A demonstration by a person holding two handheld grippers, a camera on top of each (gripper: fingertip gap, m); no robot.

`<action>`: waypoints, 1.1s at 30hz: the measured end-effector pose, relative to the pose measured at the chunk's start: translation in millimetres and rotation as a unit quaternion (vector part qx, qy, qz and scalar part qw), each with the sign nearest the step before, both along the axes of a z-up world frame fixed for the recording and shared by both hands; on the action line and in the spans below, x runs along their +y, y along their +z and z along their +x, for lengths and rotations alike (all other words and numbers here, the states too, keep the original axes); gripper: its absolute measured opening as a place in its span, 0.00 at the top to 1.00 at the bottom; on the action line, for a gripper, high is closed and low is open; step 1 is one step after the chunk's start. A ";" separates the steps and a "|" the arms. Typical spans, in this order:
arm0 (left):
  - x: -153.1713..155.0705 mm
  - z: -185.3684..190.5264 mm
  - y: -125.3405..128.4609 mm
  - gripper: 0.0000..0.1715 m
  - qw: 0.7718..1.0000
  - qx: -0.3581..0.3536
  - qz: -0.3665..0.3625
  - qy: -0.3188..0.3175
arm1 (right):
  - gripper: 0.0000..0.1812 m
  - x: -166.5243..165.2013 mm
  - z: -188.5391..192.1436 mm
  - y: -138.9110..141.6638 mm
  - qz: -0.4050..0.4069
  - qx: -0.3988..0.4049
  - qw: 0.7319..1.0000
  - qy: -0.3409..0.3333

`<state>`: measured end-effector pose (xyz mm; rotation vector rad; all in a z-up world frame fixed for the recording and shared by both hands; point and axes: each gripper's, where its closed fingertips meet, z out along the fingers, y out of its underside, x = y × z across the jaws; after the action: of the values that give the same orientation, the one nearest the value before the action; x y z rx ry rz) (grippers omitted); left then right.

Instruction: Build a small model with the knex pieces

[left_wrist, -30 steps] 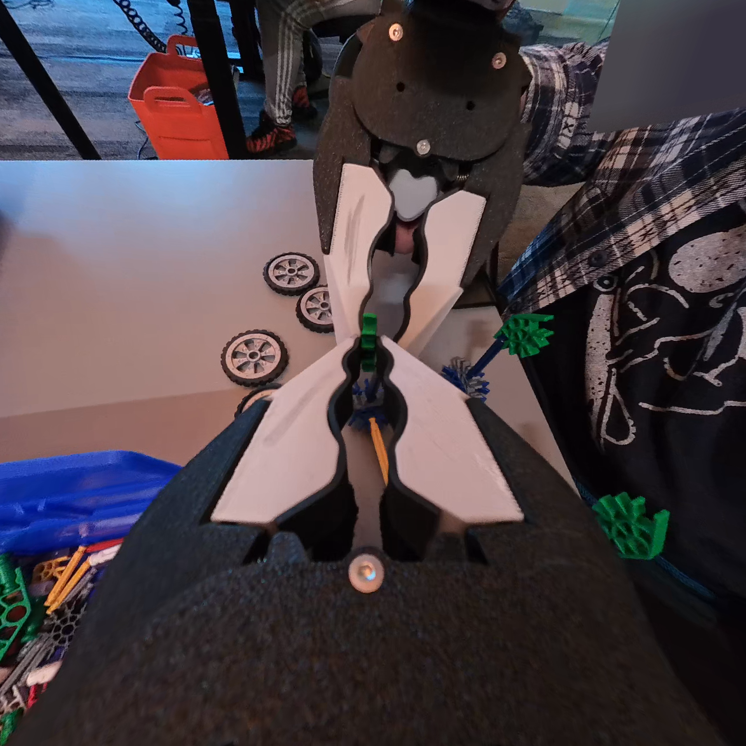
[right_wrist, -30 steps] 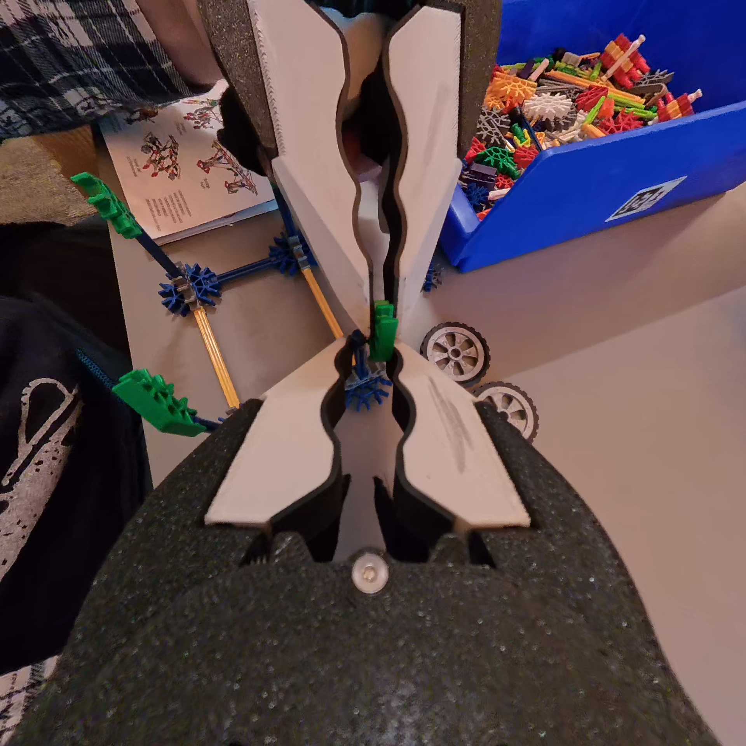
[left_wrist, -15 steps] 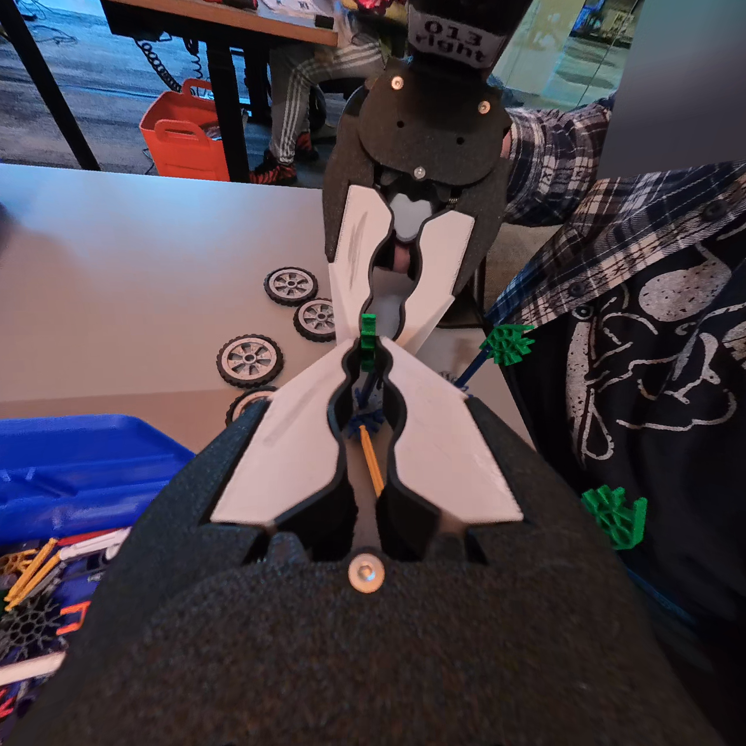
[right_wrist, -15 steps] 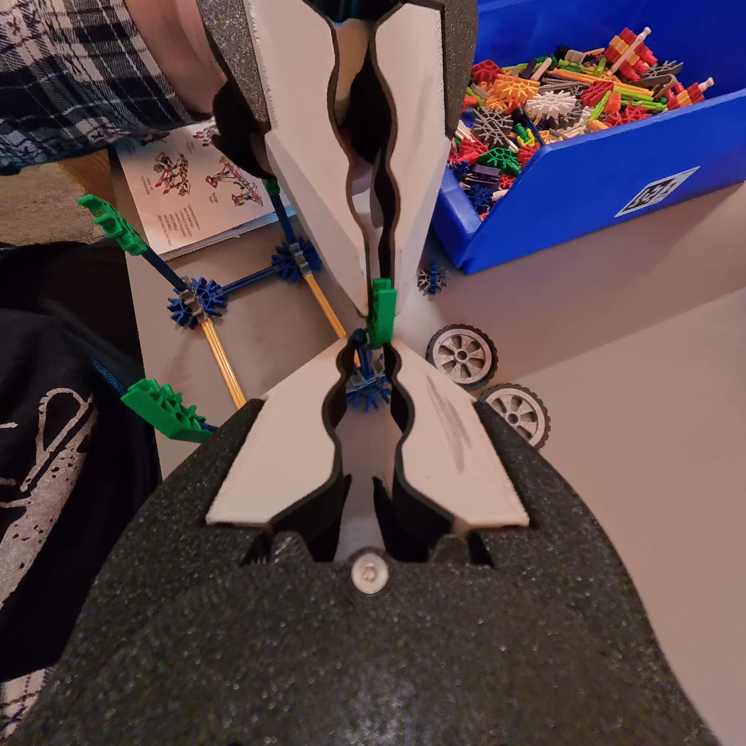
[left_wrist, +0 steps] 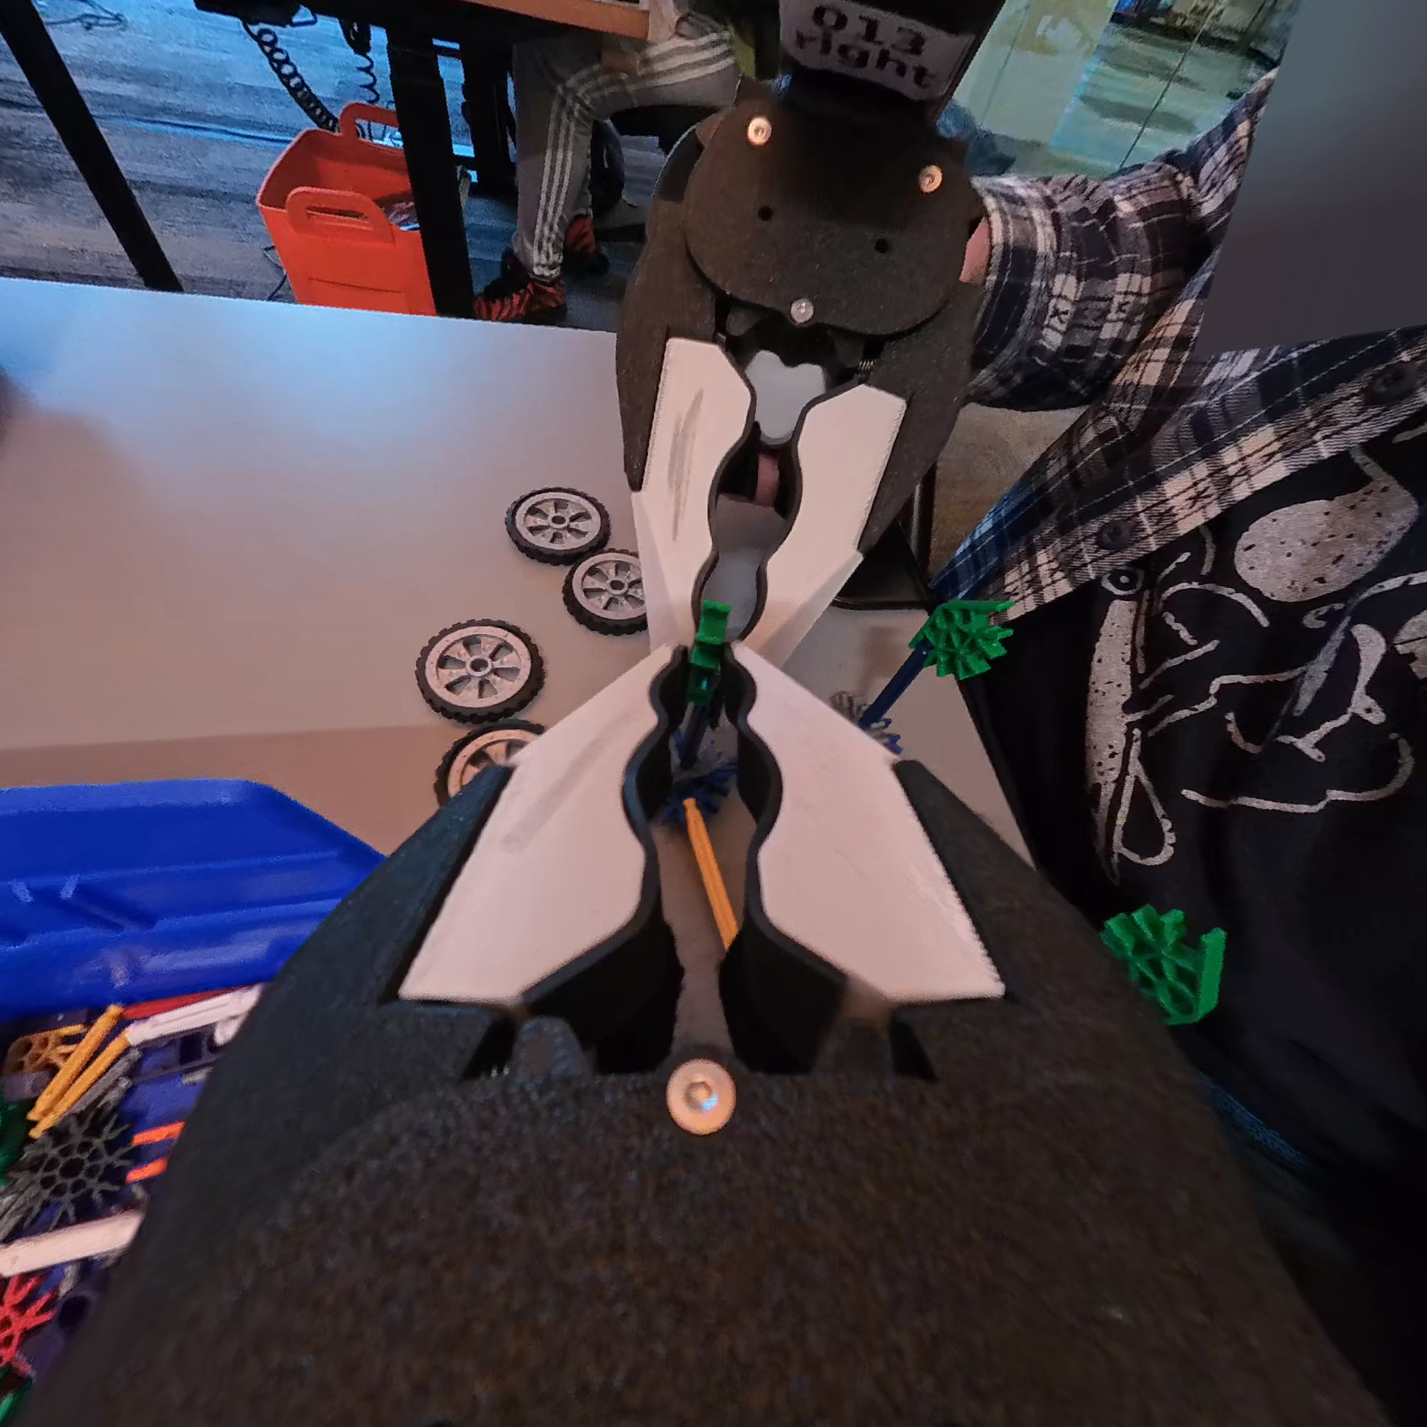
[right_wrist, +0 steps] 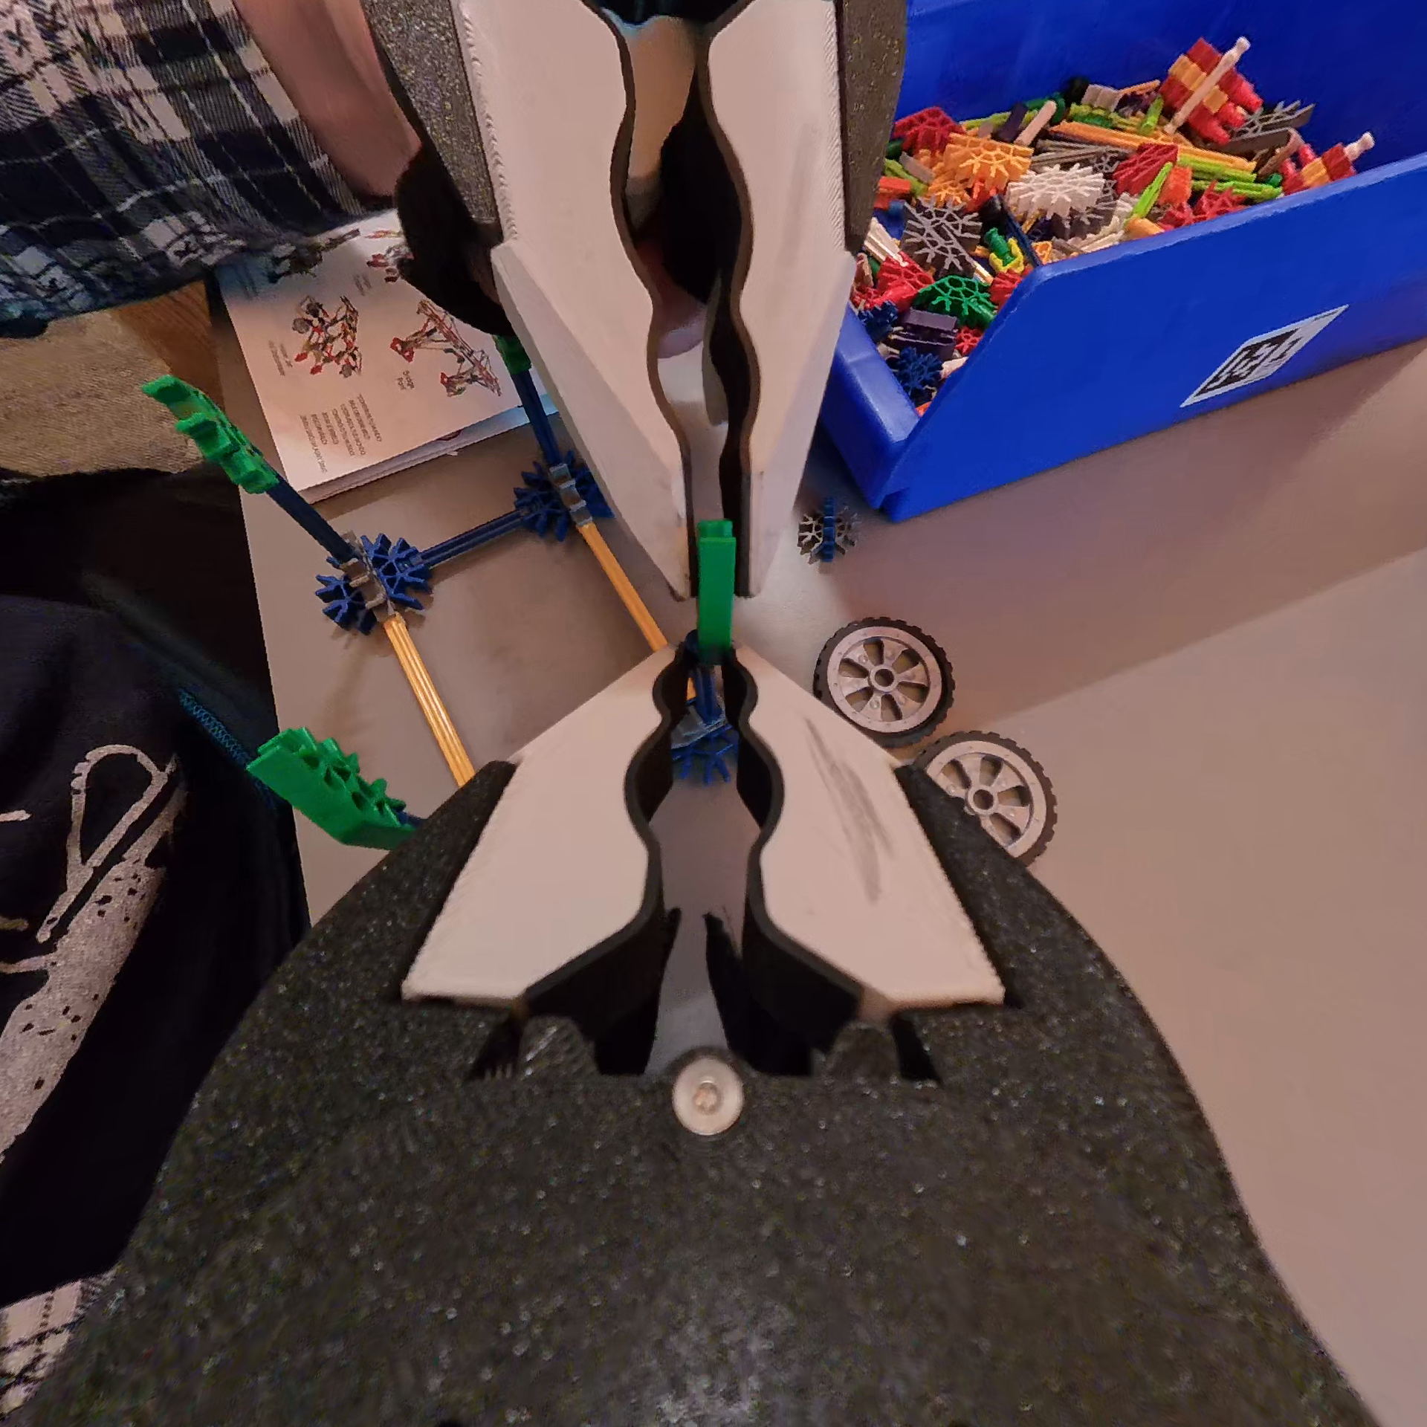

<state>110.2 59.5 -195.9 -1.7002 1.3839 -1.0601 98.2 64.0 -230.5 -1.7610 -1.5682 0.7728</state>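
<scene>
My two grippers meet tip to tip over a rod-and-connector toy frame (right_wrist: 371, 575) on the table. My left gripper (left_wrist: 706, 668) is shut on a small green connector (left_wrist: 709, 637) that sits on top of a blue rod. It comes in from the top of the right wrist view (right_wrist: 714, 591), pinching the green connector (right_wrist: 714, 571). My right gripper (right_wrist: 706, 656) is shut on the blue rod (right_wrist: 701, 695) just under that connector, and also shows in the left wrist view (left_wrist: 722, 625). The rod runs down to a blue snowflake connector (right_wrist: 699, 753) with a yellow rod (left_wrist: 710, 880).
Several grey wheels (right_wrist: 884, 679) (left_wrist: 479, 668) lie by the frame. A blue bin (right_wrist: 1158, 340) of loose pieces stands at the back right. A booklet (right_wrist: 371, 371) and a loose snowflake piece (right_wrist: 828, 529) lie nearby. A person in a plaid shirt (left_wrist: 1235, 540) is close at the table edge. Less than 4 cm separates the two grippers' tips.
The grippers have drawn slightly apart, so more of the green connector shows between their tips. Both stay shut. The left wrist view has tilted up a little.
</scene>
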 end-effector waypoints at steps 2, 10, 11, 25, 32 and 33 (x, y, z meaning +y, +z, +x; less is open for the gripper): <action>0.4 -0.3 -0.6 0.96 1.000 0.010 0.007 0.000 | 0.96 -0.8 -0.1 0.6 -0.001 0.002 1.000 0.003; 5.1 -3.3 -2.5 0.95 0.998 0.049 0.040 0.007 | 0.97 -0.7 -0.5 0.9 -0.002 0.002 1.000 0.004; 7.6 -3.7 -2.3 0.94 0.997 0.056 0.052 0.013 | 0.97 -0.3 -0.2 1.1 -0.002 0.002 1.000 0.004; 5.8 5.8 4.1 0.88 0.984 0.125 0.121 -0.032 | 0.97 -1.6 1.7 -2.2 -0.001 -0.008 1.000 0.011; 5.3 7.5 -2.9 0.90 0.972 0.181 0.134 -0.064 | 0.97 -2.7 2.6 -3.1 -0.002 -0.011 1.000 0.015; 7.3 6.9 -3.0 0.92 0.972 0.184 0.136 -0.058 | 0.97 -1.7 2.9 -2.9 -0.002 -0.011 1.000 0.013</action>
<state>117.1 66.8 -198.9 -1.6806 1.7893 -0.5933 101.1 62.3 -233.4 -1.7606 -1.6084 0.7707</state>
